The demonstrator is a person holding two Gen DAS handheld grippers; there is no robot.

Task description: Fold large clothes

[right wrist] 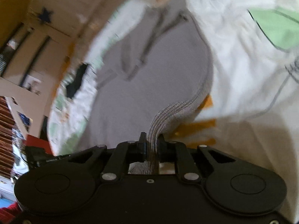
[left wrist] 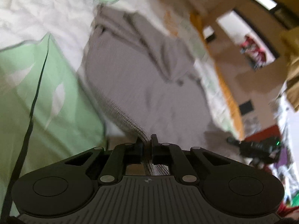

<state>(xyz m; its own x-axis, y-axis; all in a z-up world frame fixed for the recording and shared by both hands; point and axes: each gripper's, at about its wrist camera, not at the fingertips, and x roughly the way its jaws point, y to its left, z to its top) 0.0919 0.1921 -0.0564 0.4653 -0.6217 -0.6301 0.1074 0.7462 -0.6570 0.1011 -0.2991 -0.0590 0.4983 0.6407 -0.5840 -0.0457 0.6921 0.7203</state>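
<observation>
Left gripper point(left wrist: 147, 141) jaws pinch sweater point(left wrist: 145, 85) hem | right gripper point(right wrist: 152, 141) likewise

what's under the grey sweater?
The grey sweater lies on a white bedsheet with green patches; an orange strip shows by its ribbed hem. Anything directly beneath the sweater is covered.
</observation>
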